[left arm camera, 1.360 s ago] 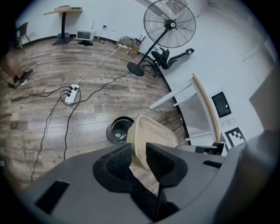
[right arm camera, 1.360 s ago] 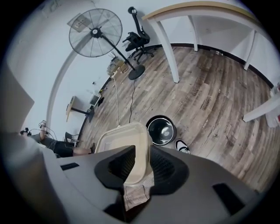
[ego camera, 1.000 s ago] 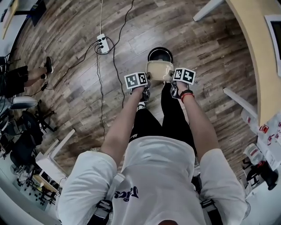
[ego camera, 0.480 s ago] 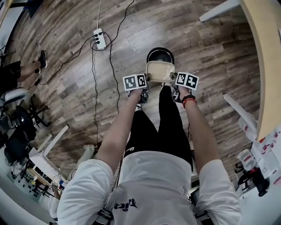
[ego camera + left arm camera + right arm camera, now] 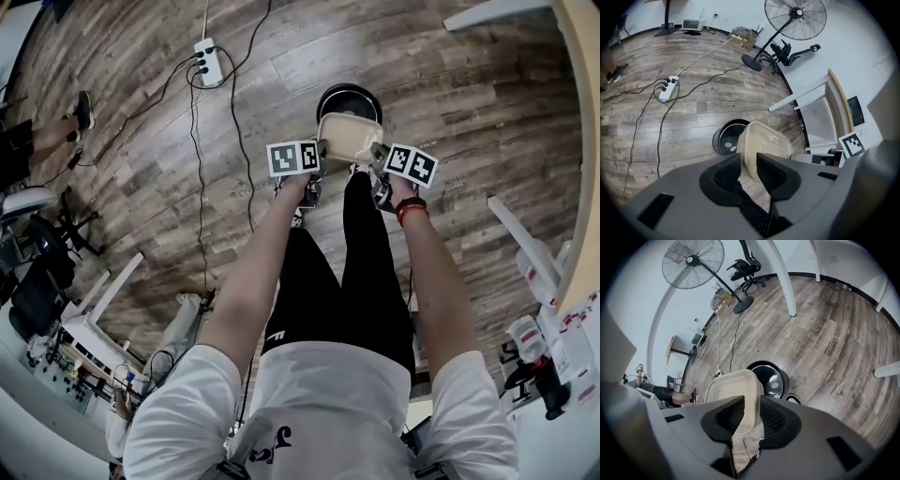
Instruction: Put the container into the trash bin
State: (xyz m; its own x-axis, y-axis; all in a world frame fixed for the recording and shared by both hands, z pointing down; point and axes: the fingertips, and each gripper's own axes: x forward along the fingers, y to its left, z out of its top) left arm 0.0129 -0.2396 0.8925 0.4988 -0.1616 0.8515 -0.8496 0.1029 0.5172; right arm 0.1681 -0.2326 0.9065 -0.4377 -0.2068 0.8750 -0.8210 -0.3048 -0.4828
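Note:
A beige translucent plastic container (image 5: 349, 137) hangs between my two grippers, just above and in front of the round black trash bin (image 5: 349, 97) on the wood floor. My left gripper (image 5: 320, 157) is shut on the container's left rim; its jaws pinch the rim (image 5: 749, 168) in the left gripper view, with the bin (image 5: 727, 138) beyond. My right gripper (image 5: 377, 155) is shut on the right rim (image 5: 748, 414), and the open bin (image 5: 768, 376) lies right behind the container (image 5: 733, 392). The bin's near edge is hidden by the container in the head view.
A white power strip (image 5: 207, 60) with black cables trails across the floor at the left. A standing fan (image 5: 796, 16) and an office chair (image 5: 787, 50) stand far off. White table legs (image 5: 525, 239) and a desk edge lie at the right. Another person's foot (image 5: 79, 111) shows far left.
Both grippers have sunk with the container towards the bin, and the person has bent further forward. The grip on both rims is unchanged.

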